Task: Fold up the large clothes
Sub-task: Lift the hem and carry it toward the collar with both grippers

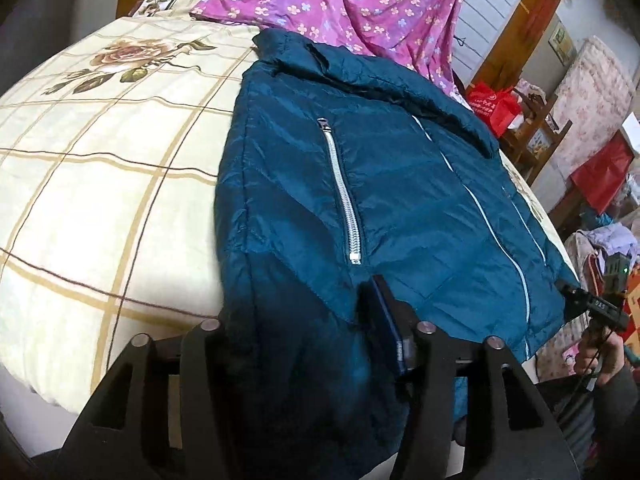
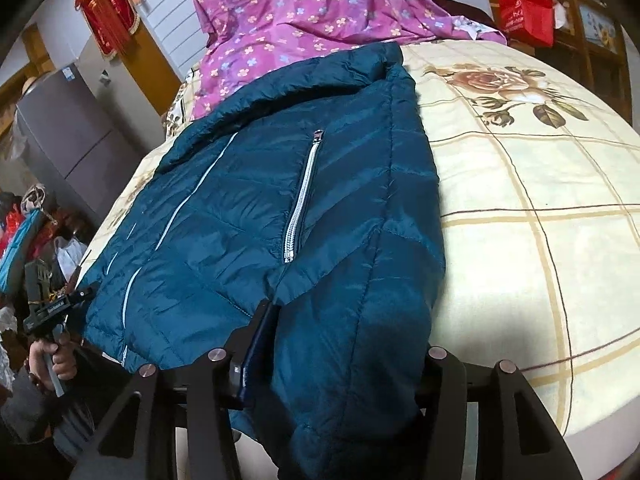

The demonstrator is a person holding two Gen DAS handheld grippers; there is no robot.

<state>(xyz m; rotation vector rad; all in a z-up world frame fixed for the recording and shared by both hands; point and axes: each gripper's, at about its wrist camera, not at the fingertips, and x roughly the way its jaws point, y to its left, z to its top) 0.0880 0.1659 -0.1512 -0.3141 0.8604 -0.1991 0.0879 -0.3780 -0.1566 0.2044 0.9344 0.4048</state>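
Note:
A teal quilted jacket with silver pocket zippers lies front-up on the bed, collar far, hem toward me; it also shows in the right wrist view. My left gripper has the jacket's hem corner draped between its fingers; one finger shows, the other is hidden under fabric. My right gripper likewise holds the opposite hem corner; one finger shows. The right gripper is also seen in the left wrist view, and the left gripper in the right wrist view.
The bed has a cream checked cover with rose prints. A purple floral sheet lies bunched beyond the jacket's collar. Red bags and clutter stand beside the bed. A grey fridge stands at the left.

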